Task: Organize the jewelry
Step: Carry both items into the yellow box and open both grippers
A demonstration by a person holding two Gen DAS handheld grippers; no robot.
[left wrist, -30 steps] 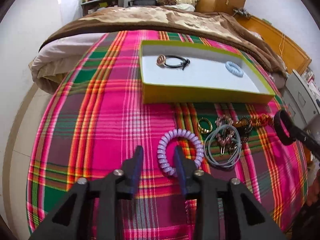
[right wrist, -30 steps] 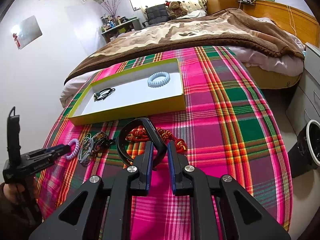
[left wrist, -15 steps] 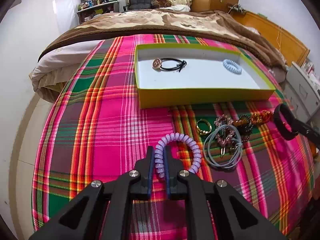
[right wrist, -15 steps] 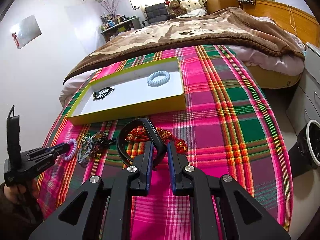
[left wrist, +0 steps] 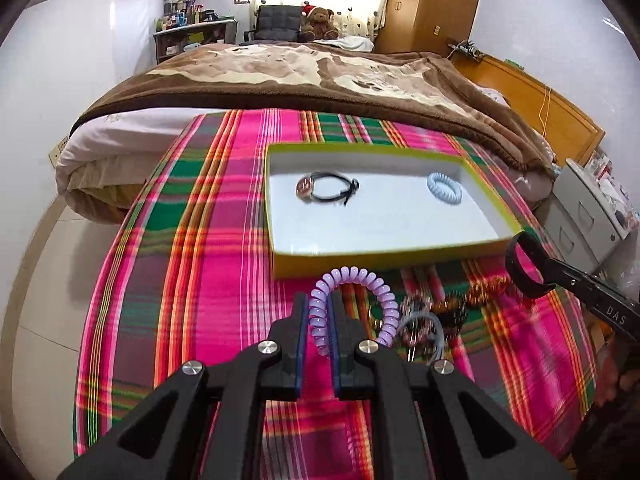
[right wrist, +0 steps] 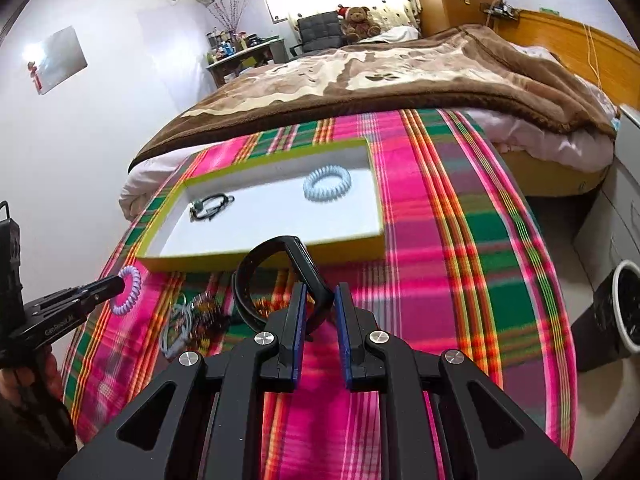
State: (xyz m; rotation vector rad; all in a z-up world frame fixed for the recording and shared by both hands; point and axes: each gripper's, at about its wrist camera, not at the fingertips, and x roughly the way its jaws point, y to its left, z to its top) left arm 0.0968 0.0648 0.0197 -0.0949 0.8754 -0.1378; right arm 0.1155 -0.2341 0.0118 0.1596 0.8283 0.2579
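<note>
Lilac spiral hair tie (left wrist: pixel 352 304) is pinched betw. the left gripper (left wrist: pixel 319 316) jaws, its loop arcing up and right of the tips, lifted above the plaid cloth (left wrist: pixel 192 280) just short of the box front wall. Right gripper (right wrist: pixel 320 312) jaws are pressed on a black bangle (right wrist: pixel 272 280), held on edge, loop leaning left toward the box.

The shallow yellow-green box (left wrist: pixel 384 264) w/ white floor sits on the cloth; inside: a black cord bracelet w/ round charm (left wrist: pixel 326 189) at left and a pale blue spiral tie (left wrist: pixel 443 186) at right, well apart.

Left view shows the charm's reddish face; in right view the same bracelet (right wrist: pixel 211 206) is only a dark tangle. Right view shows the left gripper (right wrist: pixel 116 286) side-on from the left edge, lilac tie (right wrist: pixel 127 290) hanging clear of the cloth. Left view catches the right tool entering at right w/ the bangle (left wrist: pixel 526 266) over the box's near right corner.

Leftover pile (left wrist: pixel 428 320) on the cloth betw. the two tools is motion-blurred: a grey cord loop, beaded bits, smth gold-red; pieces can't be told apart. In right view it (right wrist: pixel 192 316) sits partly behind the bangle. Brown blanket (right wrist: pixel 360 80) covers the bed beyond.
</note>
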